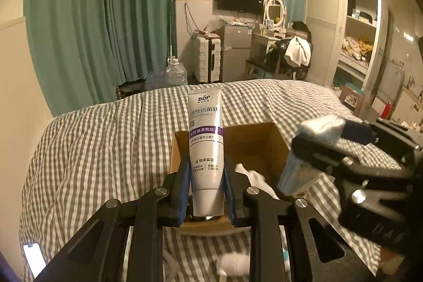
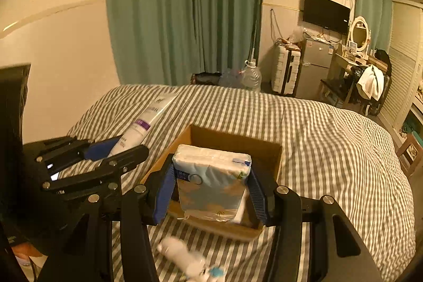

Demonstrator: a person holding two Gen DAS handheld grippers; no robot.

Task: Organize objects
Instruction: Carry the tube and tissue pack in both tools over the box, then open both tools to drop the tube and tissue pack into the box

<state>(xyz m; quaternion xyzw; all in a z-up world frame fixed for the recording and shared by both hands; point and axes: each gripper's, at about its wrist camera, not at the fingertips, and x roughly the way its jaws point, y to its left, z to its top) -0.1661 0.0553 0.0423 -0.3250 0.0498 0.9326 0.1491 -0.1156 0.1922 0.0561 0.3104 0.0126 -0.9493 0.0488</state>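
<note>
Toothpaste tube (image 1: 205,149): white and silver with a purple band, standing upright between the blue pads of the left gripper (image 1: 206,192), cap end down, crimped end up; held in the air over the near left part of the cardboard box (image 1: 253,142).
Left gripper: clenched on the lower part of the tube, a pad pressing each side.
Tissue pack (image 2: 211,181): soft plastic-wrapped pack, pale blue and white, held upright between the pads of the right gripper (image 2: 211,189), above the box's near half.
Right gripper: grasping the pack by its two sides; in the left wrist view it comes in from the right edge, blurred.
Cardboard box: open-topped, brown, sitting on the striped bedcover (image 2: 330,149); its near rim lies just under both grippers, its far wall and right wall are uncovered, and something white lies inside it.
Gap between grippers: the two stand close side by side over the box, tube to the left, pack to the right, not touching.
Near edge of bed: small white items (image 2: 182,253) lie blurred on the cover in front of the box; a lit phone (image 1: 34,258) lies at the far lower left.
Open room: bare bedcover spreads wide to the left, right and beyond the box up to the bed's far edge.
Beyond the bed: green curtain (image 1: 105,17), water jugs (image 1: 175,73), white suitcase (image 1: 207,58).
</note>
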